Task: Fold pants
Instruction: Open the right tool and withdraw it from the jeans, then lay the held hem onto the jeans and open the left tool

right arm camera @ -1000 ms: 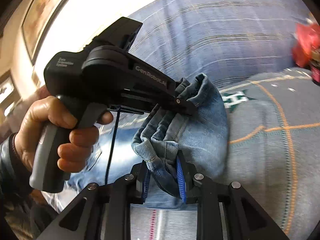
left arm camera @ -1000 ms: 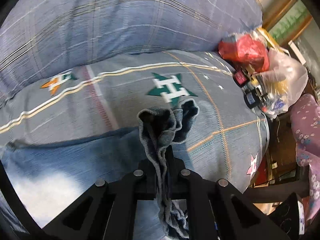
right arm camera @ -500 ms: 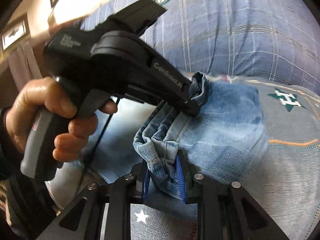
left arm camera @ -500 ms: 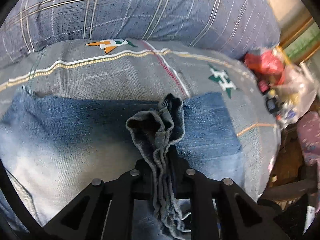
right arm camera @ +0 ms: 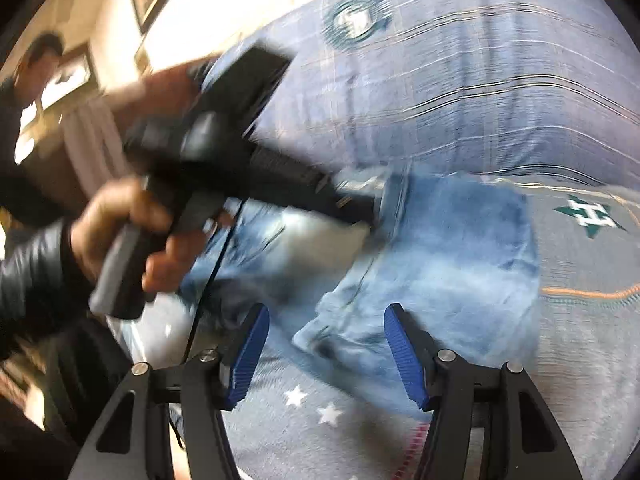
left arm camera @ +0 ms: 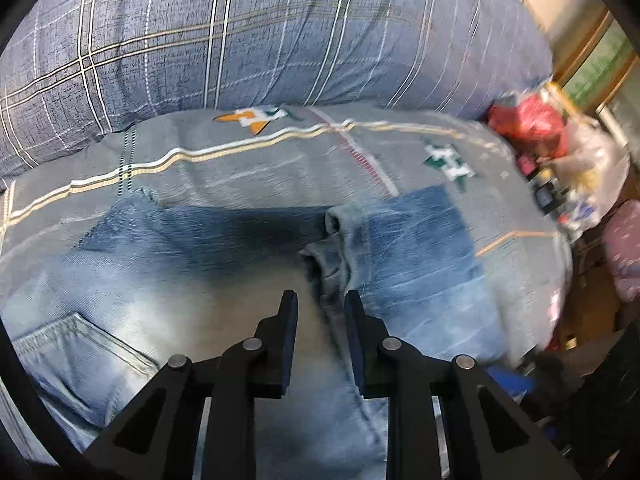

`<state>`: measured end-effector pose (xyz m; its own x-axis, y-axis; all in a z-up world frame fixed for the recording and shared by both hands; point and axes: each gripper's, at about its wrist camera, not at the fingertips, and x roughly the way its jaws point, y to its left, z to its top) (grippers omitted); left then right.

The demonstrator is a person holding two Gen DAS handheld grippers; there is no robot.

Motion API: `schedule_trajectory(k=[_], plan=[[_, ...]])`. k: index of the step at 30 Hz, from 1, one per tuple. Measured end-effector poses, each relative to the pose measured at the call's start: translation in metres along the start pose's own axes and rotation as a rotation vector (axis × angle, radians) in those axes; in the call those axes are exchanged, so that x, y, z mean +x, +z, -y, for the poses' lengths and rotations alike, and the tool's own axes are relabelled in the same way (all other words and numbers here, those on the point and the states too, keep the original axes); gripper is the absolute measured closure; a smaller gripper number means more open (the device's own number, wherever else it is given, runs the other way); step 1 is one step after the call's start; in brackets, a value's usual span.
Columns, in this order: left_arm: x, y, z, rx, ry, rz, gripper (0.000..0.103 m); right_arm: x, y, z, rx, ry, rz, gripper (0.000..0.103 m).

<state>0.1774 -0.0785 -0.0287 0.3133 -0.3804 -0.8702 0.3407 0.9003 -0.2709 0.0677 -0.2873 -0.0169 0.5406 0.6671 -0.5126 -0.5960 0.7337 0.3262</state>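
Item: one pair of blue denim pants (left arm camera: 168, 280), laid flat on a grey patterned bedspread (left arm camera: 280, 168) in front of a blue plaid bolster (left arm camera: 280, 32). In the left wrist view, from the left: a back pocket (left arm camera: 76, 348) at the lower left edge, then the pale, washed body of the garment across the middle, then the folded-over leg ends with their hem (left arm camera: 340, 220) lying on top at centre right, darker blue to the right of it. Long axis of the garment runs across this view, side to side; the folded layer's bunched edge runs from the hem down towards the left gripper (left arm camera: 318, 300). That gripper's jaws have just been opening and now stand slightly parted; the bunched edge lies just ahead of and partly between the tips, and the pads do not pinch it. At the far right, off the bed: a red bag (left arm camera: 528, 124) and a clear plastic bag (left arm camera: 588, 168) of small goods. In the right wrist view, from the left: a person's hand (right arm camera: 120, 236) in a dark sleeve grips the left tool's handle, its nose reaching the hem at centre. The right gripper (right arm camera: 324, 320) has just been opening; its blue pads (right arm camera: 400, 356) stand wide apart, with the corner of the folded denim (right arm camera: 440, 264) lying loose on the bedspread between and just ahead of them, released. The folded layer spreads to the right, towards a green emblem (right arm camera: 588, 216).
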Motion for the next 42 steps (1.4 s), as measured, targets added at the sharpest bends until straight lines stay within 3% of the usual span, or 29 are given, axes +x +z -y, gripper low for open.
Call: schedule_trajectory(k=[3,5,10,15,18,19,24,26,29,33,38,42], plan=[[-0.003,0.003,-0.008,-0.054,-0.013,0.030,0.079,0.000,0.005,0.019,0.064,-0.043,0.008,0.040],[-0.005,0.007,-0.005,-0.071,-0.052,0.039,0.079,-0.002,0.005,0.017,0.069,-0.059,0.007,0.049],[0.003,0.022,0.013,-0.033,-0.037,0.028,0.079,-0.003,-0.006,0.000,-0.004,-0.059,-0.036,0.053],[0.032,0.035,0.012,-0.063,-0.010,0.000,0.080,0.016,-0.013,-0.007,-0.066,-0.137,-0.113,0.056],[0.027,0.032,0.011,-0.073,-0.024,0.043,0.088,0.023,-0.013,-0.008,-0.096,-0.183,-0.127,0.097],[0.023,0.030,0.011,-0.073,-0.030,0.055,0.091,0.022,-0.014,-0.008,-0.092,-0.177,-0.120,0.103],[0.012,0.021,0.012,-0.052,-0.040,0.067,0.094,-0.001,-0.015,-0.018,-0.104,-0.148,-0.056,0.103],[0.024,0.018,0.008,-0.045,0.002,0.040,0.094,0.006,-0.021,-0.022,-0.109,-0.131,-0.083,0.103],[0.031,0.014,-0.005,-0.105,-0.032,0.031,0.092,0.018,-0.026,-0.022,-0.126,-0.155,-0.139,0.102],[0.017,0.013,-0.002,-0.076,-0.008,0.046,0.092,0.006,-0.021,-0.027,-0.120,-0.157,-0.086,0.102],[0.007,0.023,-0.002,-0.078,-0.025,0.072,0.092,0.009,-0.016,-0.028,-0.131,-0.197,-0.103,0.102],[0.011,0.030,0.000,-0.075,-0.039,0.061,0.084,0.001,-0.011,-0.033,-0.145,-0.192,-0.079,0.102]])
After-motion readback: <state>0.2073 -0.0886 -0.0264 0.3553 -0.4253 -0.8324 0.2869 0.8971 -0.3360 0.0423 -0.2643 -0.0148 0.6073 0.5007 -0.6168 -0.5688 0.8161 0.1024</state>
